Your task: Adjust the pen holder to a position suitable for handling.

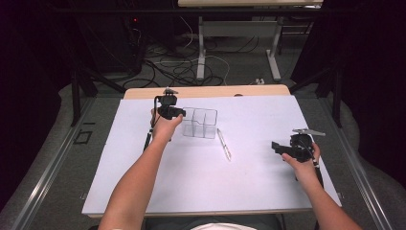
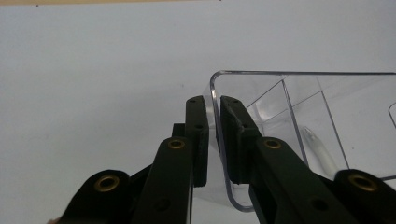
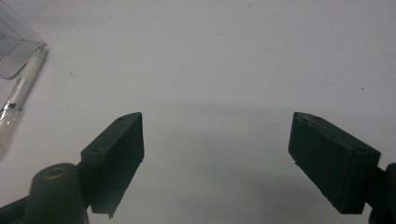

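From the high view I see a white bench with a clear plastic organizer box standing just above the middle of the frame. A clear pen lies on the bench just right of the box, slanting down toward the lower right.

My left tongs sit at the box's left edge, left of centre in the frame. In the left gripper view, the left tongs are nearly closed, with the thin clear wall of the box pinched between the two black jaws, one jaw outside and one inside. The box fills the right half of that frame, its inner dividers visible, and the pen shows faintly through the plastic at lower right.

My right tongs hover at the right of the high view, well apart from the box and pen. In the right gripper view, the right tongs are spread wide and hold nothing, with bare white bench between the jaws. The pen and a corner of the box lie at the upper left of that frame.
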{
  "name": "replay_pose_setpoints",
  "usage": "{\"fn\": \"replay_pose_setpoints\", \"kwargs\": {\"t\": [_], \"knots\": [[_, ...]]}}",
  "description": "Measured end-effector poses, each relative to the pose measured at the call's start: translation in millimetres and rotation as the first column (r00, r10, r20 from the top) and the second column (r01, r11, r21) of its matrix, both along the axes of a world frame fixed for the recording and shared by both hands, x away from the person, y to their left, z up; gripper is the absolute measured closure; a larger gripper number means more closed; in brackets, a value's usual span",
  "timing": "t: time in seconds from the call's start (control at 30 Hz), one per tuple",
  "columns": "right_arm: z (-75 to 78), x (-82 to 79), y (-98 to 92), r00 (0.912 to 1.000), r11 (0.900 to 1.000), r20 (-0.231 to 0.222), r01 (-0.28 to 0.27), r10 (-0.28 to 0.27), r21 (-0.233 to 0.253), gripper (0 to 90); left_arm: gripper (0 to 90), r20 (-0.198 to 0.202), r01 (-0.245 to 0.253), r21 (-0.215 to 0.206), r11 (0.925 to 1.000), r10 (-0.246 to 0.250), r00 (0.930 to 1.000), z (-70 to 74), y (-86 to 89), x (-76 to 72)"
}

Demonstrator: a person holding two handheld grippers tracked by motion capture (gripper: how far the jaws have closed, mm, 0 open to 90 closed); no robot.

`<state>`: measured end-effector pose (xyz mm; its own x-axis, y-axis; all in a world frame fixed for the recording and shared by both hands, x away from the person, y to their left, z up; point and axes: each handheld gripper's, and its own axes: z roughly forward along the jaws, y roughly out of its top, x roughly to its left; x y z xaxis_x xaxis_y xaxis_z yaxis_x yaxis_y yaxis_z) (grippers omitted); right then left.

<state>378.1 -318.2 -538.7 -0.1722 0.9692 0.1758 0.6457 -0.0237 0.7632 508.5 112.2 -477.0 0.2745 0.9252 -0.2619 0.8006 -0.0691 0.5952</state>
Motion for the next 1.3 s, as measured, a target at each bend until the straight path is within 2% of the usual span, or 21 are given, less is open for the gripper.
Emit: {"fn": "replay_pose_setpoints", "kwargs": {"t": [0.13, 0.23, 0.47, 0.5, 0.57, 0.63, 0.67, 0.77, 0.83, 0.9, 1.1, 1.3], "knots": [[-1.0, 0.4, -0.1, 1.0, 1.0, -0.006, 0.0, 0.0, 0.003, 17.8, 82.9, -0.035, -0.02, -0.053, 0.9984, 0.019, 0.9992, 0.8, 1.5, 2.0], [-0.8, 0.4, -0.2, 0.9999, 1.0, -0.01, -0.004, 0.004, 0.005, 17.8, 83.0, -0.055, -0.029, -0.045, 0.9985, 0.027, 0.9981, 2.5, 2.3, 3.0], [-0.8, 0.2, -0.1, 1.0, 1.0, -0.005, -0.003, 0.003, 0.005, 17.9, 83.6, -0.111, -0.067, -0.079, 0.9946, 0.058, 0.9922, 4.1, 13.5, 6.7], [-0.8, 0.2, -0.1, 1.0, 1.0, -0.005, -0.003, 0.003, 0.005, 17.9, 83.6, -0.12, -0.078, -0.1, 0.9919, 0.066, 0.9905, 3.7, 15.0, 6.7], [-1.1, 0.3, -0.2, 1.0, 1.0, -0.006, -0.001, 0.001, 0.005, 17.9, 84.0, -0.134, -0.084, -0.105, 0.9909, 0.07, 0.9885, 3.5, 20.1, 7.1], [-1.2, 0.5, -0.1, 1.0, 1.0, -0.008, -0.001, 0.001, 0.006, 17.9, 84.4, -0.151, -0.098, -0.135, 0.986, 0.078, 0.9854, 3.4, 24.1, 6.6], [-1.2, 0.6, -0.1, 1.0, 1.0, -0.008, -0.002, 0.002, 0.006, 17.9, 84.3, -0.156, -0.1, -0.133, 0.9861, 0.078, 0.9847, 3.8, 26.9, 6.2], [-1.2, 0.6, 0.0, 1.0, 1.0, -0.008, -0.002, 0.002, 0.007, 17.9, 84.2, -0.17, -0.116, -0.165, 0.9795, 0.088, 0.9816, 4.6, 32.0, 3.9], [-1.4, 0.7, 0.3, 1.0, 1.0, -0.007, -0.003, 0.003, 0.004, 17.9, 84.3, -0.189, -0.126, -0.185, 0.9747, 0.09, 0.9778, 5.5, 35.4, 1.7], [-1.2, 0.5, 0.6, 1.0, 1.0, -0.007, -0.002, 0.002, 0.003, 17.9, 84.3, -0.195, -0.131, -0.189, 0.9732, 0.093, 0.9764, 7.0, 38.6, -2.0], [-0.5, -0.1, 1.5, 1.0, 1.0, -0.004, -0.004, 0.004, 0.003, 17.9, 84.2, -0.226, -0.153, -0.249, 0.9563, 0.096, 0.9694, 8.4, 48.1, -18.6], [-0.1, -0.8, 2.7, 0.9999, 1.0, -0.004, -0.011, 0.011, -0.001, 17.9, 84.2, -0.234, -0.149, -0.269, 0.9515, 0.085, 0.9685, 9.2, 55.8, -36.9]]}}
